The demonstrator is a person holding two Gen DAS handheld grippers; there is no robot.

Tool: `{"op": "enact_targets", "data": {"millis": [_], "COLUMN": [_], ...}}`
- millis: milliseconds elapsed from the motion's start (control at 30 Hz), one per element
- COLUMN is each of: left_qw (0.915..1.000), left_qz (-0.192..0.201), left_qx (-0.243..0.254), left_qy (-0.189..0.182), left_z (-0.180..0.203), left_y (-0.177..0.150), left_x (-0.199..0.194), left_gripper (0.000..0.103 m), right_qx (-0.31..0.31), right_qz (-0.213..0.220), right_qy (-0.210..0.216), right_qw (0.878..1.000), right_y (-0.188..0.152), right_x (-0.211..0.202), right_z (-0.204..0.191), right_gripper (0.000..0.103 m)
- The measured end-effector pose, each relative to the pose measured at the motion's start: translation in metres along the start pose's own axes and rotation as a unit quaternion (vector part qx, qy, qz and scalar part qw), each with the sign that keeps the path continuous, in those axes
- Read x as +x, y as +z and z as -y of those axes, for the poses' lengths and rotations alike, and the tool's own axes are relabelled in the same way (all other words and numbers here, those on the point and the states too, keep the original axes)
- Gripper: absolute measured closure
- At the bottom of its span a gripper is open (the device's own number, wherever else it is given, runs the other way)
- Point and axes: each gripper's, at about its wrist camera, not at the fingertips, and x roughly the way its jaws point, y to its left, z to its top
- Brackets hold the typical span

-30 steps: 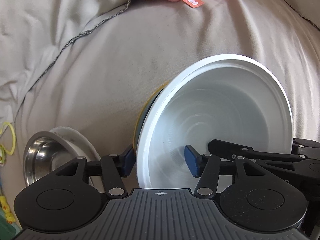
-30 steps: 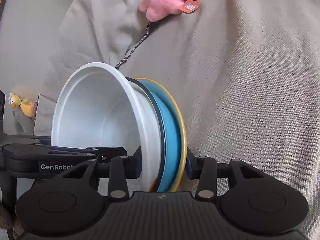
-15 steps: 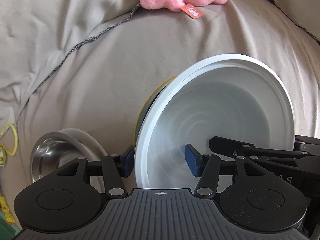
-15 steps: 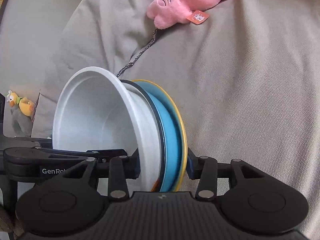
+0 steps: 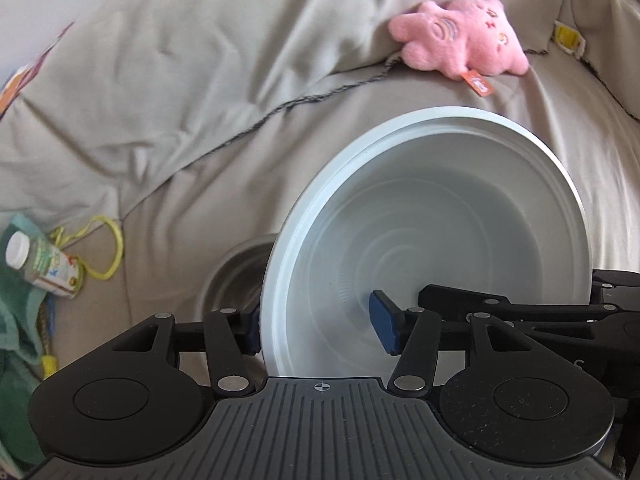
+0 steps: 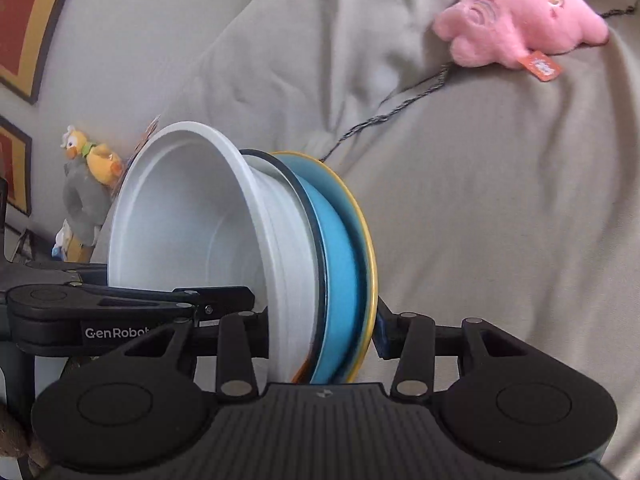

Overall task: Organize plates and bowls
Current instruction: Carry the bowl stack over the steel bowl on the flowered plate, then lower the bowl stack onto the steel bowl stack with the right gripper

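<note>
Bowls and plates are sitting nested on edge between my two tools: a white bowl (image 5: pixel 436 232) in front, a white dish with a dark rim (image 6: pixel 308 208) behind it, then a blue plate (image 6: pixel 340 264) and a yellow-rimmed plate (image 6: pixel 370 256) at the back. I am clamping the stack with the right hand-held gripper (image 6: pixel 320 328), one finger pressing inside the white bowl and the other against the yellow-rimmed plate. I am gripping the white bowl's rim with the left hand-held gripper (image 5: pixel 320 322), one blue pad (image 5: pixel 384 326) showing inside the bowl and the other outside its wall. The stack is hanging above a grey fabric cover (image 5: pixel 200 120). A steel bowl (image 5: pixel 236 276) is lying on the cover behind the stack in the left wrist view. A pink plush toy (image 5: pixel 460 44) is resting further back, a small bottle (image 5: pixel 40 262) is lying at the left edge, and a duck toy (image 6: pixel 90 184) is showing in the right wrist view.
</note>
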Motion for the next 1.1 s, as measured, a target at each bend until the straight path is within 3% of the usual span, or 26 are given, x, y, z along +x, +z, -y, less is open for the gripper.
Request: {"op": "enact_targets", "data": {"millis": [167, 367, 500, 633, 833, 933, 1100], "left_qw": [0.9985, 0.9963, 0.9986, 0.9969, 0.9881, 0.9866, 0.9697], "left_qz": [-0.017, -0.034, 0.006, 0.046, 0.088, 0.078, 0.082], "left_qx": [-0.052, -0.079, -0.051, -0.059, -0.117, -0.128, -0.178], "left_qy": [0.005, -0.013, 0.015, 0.023, -0.048, -0.065, -0.147], "left_z": [-0.055, -0.085, -0.075, -0.075, -0.099, -0.112, -0.141], "left_y": [-0.025, -0.056, -0.070, -0.077, -0.085, -0.084, -0.093], "left_x": [0.018, 0.060, 0.068, 0.068, 0.066, 0.067, 0.070], "left_gripper": [0.047, 0.048, 0.058, 0.061, 0.062, 0.082, 0.084], "right_qx": [-0.026, -0.029, -0.055, -0.070, -0.076, -0.064, -0.053], "right_qz": [-0.052, -0.098, -0.091, -0.094, -0.095, -0.102, -0.085], "right_qy": [0.008, -0.022, -0.055, -0.084, -0.116, -0.129, -0.138], "right_qw": [0.998, 0.994, 0.993, 0.990, 0.986, 0.984, 0.985], "right_y": [-0.018, -0.039, -0.039, -0.036, -0.034, -0.029, -0.020], "right_x": [0.054, 0.097, 0.104, 0.110, 0.112, 0.117, 0.111], "right_z": [-0.034, -0.041, -0.051, -0.057, -0.064, -0.066, -0.070], "right_gripper": [0.059, 0.059, 0.058, 0.058, 0.058, 0.058, 0.059]}}
